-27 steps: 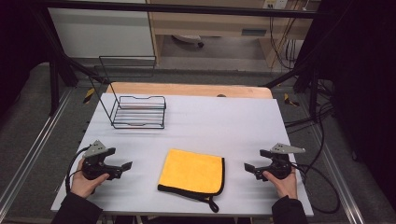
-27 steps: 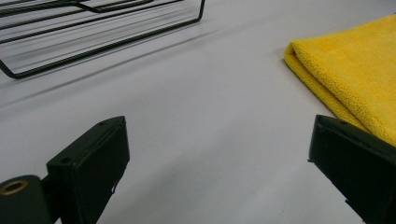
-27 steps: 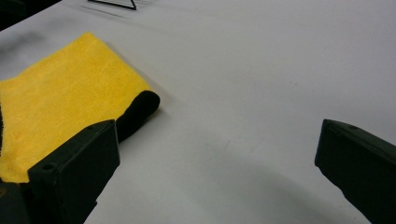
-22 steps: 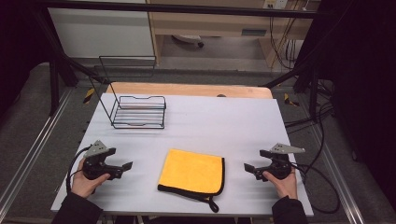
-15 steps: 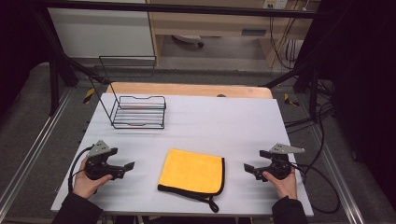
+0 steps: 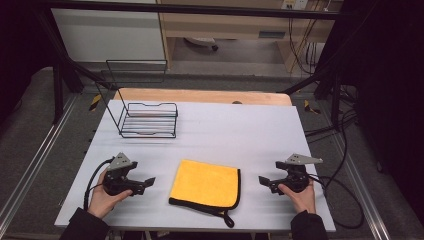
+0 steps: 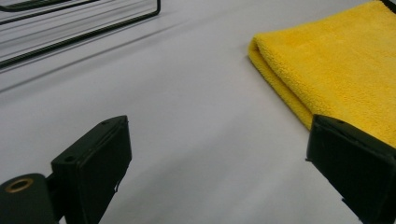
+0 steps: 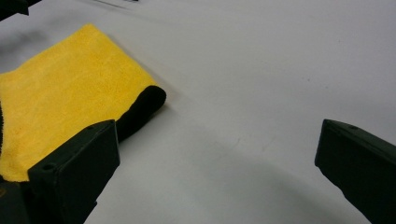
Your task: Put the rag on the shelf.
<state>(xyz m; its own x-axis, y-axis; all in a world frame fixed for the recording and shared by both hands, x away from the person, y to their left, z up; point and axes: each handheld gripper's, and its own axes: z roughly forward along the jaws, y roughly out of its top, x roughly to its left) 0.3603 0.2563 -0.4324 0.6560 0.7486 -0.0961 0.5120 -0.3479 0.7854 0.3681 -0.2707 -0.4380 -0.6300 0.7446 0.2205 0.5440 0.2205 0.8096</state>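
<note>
The folded yellow microfiber cloth [image 6: 206, 186] lies flat near the front edge of the desk [image 6: 240, 135], between the 2 tools. The left tool [image 6: 142, 183] sits just beside its left fold, the right tool [image 6: 266, 181] slightly farther off. Both rest low in the person's hands, jaws spread wide and empty, pointing inward at the cloth.

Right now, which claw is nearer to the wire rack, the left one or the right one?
Left. The left claw sits in front of the wire rack, at the table's near left. The right claw is beyond the yellow cloth, at the near right.
</note>
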